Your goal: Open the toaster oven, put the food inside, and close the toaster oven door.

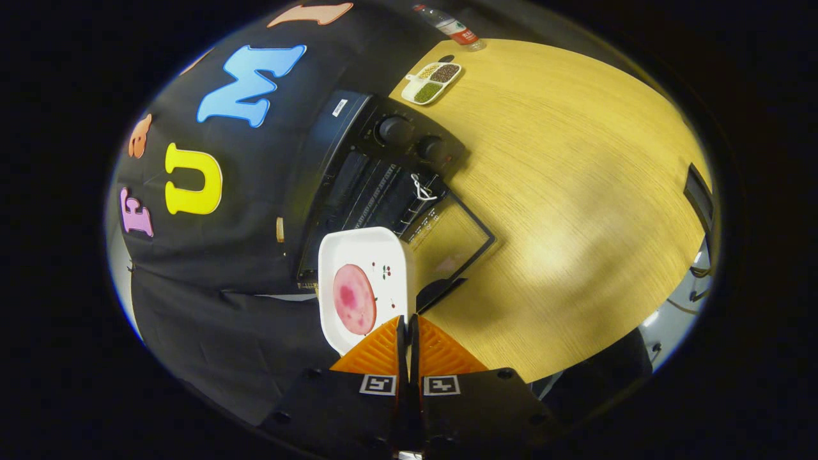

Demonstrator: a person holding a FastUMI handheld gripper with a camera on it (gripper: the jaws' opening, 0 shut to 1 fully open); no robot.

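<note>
My gripper (pixel 406 319) is shut on the near rim of a white square plate (pixel 358 246), which it holds up in the air. A round pink slice of food (pixel 353 299) lies on the plate just ahead of the fingers. Beyond the plate stands the black toaster oven (pixel 383 166) against the booth wall, with two knobs on its panel. Its glass door (pixel 450 239) is open and folded down flat over the wooden table (pixel 562 191). The plate covers part of the oven's opening, and the dark rack inside shows above it.
A white divided dish (pixel 431 82) with grains and beans sits on the table past the oven. A plastic bottle (pixel 450 27) stands further back at the table's edge. A dark object (pixel 700 195) sits at the table's far side.
</note>
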